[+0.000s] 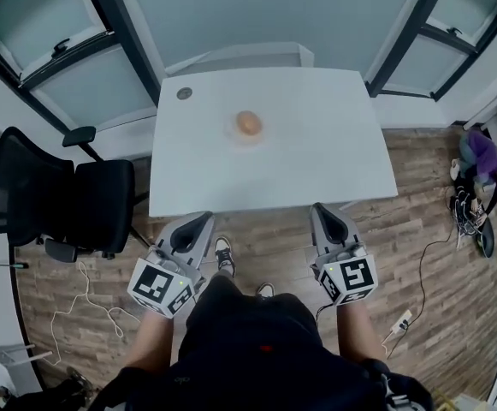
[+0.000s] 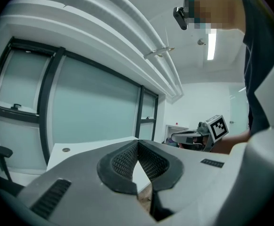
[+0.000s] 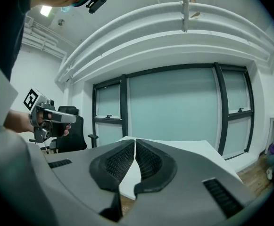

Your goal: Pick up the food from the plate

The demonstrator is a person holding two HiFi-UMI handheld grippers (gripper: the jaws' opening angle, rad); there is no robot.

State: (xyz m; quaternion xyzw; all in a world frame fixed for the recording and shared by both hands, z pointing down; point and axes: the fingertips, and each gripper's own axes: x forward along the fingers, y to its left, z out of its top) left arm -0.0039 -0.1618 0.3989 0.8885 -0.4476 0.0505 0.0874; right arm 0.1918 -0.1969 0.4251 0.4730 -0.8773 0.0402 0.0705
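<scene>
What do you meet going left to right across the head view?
Black office chair → left tool → food → right tool → purple thing on the floor.

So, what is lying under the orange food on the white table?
A pale round plate lies under the food; only its faint rim shows around it. The plate's middle is covered by the food. The plate rests on the table.

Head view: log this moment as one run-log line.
left tool: shut, empty | right tool: shut, empty | round orange food: on pale round plate, white rectangular table | both tools: short of table edge
</scene>
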